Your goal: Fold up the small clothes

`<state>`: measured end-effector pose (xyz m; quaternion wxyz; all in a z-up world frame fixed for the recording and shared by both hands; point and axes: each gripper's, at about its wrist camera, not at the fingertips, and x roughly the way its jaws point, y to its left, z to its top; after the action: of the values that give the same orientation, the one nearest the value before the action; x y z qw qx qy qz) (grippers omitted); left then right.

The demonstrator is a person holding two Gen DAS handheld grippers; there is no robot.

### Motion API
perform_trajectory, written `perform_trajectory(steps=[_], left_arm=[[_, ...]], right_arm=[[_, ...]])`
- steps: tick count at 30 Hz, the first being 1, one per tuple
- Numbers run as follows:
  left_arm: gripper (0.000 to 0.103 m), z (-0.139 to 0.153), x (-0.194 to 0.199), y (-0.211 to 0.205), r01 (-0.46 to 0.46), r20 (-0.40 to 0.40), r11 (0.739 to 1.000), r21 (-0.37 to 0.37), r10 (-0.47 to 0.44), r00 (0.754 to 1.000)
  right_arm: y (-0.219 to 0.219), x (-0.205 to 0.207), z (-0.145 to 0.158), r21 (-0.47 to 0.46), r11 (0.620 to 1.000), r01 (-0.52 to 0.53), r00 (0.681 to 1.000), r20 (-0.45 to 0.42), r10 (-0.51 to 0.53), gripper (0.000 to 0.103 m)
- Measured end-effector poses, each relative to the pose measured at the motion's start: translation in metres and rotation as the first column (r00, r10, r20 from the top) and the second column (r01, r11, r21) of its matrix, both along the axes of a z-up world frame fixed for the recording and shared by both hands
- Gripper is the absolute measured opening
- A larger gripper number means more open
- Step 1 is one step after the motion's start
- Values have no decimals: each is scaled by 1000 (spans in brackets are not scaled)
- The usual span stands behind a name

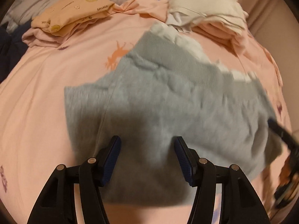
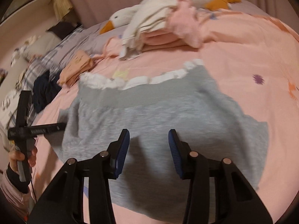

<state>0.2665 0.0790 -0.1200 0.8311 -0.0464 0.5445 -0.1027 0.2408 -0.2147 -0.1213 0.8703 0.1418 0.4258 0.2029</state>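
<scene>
Both my left hand-held gripper [image 1: 146, 147] and right hand-held gripper [image 2: 149, 143] hang released over the grey garment [image 2: 158, 123], its white-trimmed waistband running crosswise beyond them, neither nearer.

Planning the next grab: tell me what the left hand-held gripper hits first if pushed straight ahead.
Probably the grey garment: it fills the view between and beyond the open left hand-held gripper. Depth is unclear.
</scene>
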Motion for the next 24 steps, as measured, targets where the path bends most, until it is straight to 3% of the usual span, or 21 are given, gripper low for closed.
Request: perform_trajectory(steps=[4,6,9,12,15,17,18,24], left_arm=[[59,0,-27,-6,62,70,996,71,-67,995],[59,1,-38,-5,73,97,994,79,-81,992],[59,5,-50,5,63,106,998,7,-63,992],[59,12,-64,28,6,97,992,-126,6,995],[59,16,-77,48,-52,86,967,-249,76,993],[73,15,-83,60,-108,72,950,-292,134,988],[74,14,-85,64,-129,69,945,-299,156,985],[74,-6,-72,77,-199,-20,877,-437,211,977]], right_arm=[[31,-2,-2,-42,997,-62,998,9,62,43],[50,-8,-12,-125,989,-84,996,-15,83,43],[61,-23,-24,-228,969,-93,995,5,97,43],[50,-35,-22,-204,976,-81,996,13,85,43],[35,-44,-16,-161,985,-58,998,-5,58,43],[24,-53,-9,-162,987,-27,999,21,30,43],[17,-58,-6,-161,987,-5,999,35,10,43],[0,-85,1,-101,993,56,998,47,-51,45]])
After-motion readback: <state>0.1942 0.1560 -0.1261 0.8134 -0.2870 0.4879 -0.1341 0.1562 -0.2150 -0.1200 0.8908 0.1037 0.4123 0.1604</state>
